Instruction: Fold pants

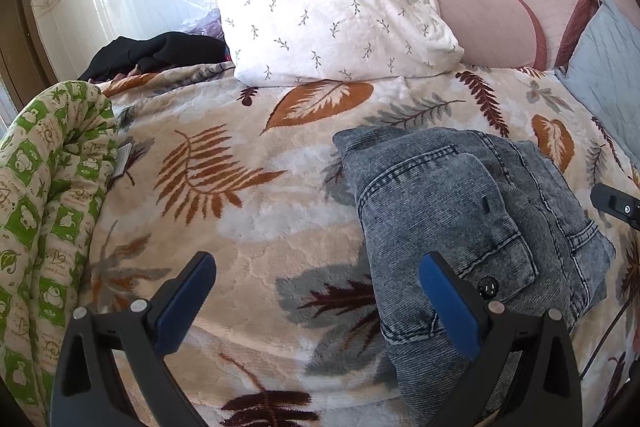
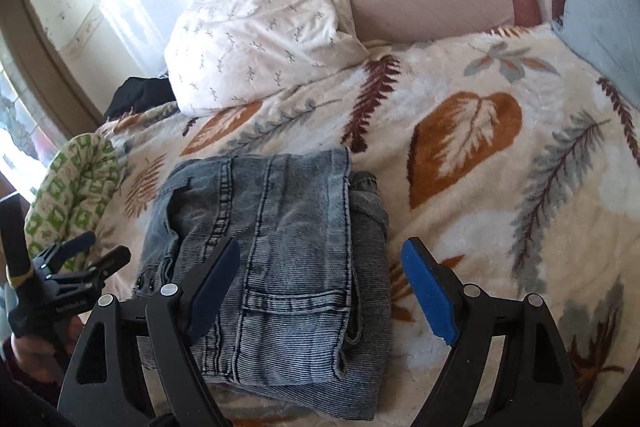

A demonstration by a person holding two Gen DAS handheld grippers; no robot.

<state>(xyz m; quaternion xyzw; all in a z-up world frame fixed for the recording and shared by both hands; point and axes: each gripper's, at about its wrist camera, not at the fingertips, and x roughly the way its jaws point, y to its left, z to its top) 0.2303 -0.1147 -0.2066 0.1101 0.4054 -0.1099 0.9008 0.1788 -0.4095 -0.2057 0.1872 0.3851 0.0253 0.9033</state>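
Note:
Grey-blue denim pants (image 1: 472, 211) lie folded into a compact stack on the leaf-patterned blanket (image 1: 248, 219). In the left wrist view my left gripper (image 1: 316, 267) stands open above the blanket, with its right finger over the stack's near left edge and nothing between the pads. In the right wrist view the pants (image 2: 288, 227) lie under my right gripper (image 2: 320, 255). That gripper is open, hovering above the stack's near right part without gripping it. The left gripper's body (image 2: 76, 263) shows at the lower left there, held by a hand.
A white leaf-print pillow (image 1: 336, 11) and a pink bolster (image 1: 484, 23) lie at the bed's head. A green-patterned quilt (image 1: 48, 195) is bunched on the left. Dark clothing (image 1: 156, 55) sits at the far left corner. A blue-grey cushion (image 1: 608, 75) is on the right.

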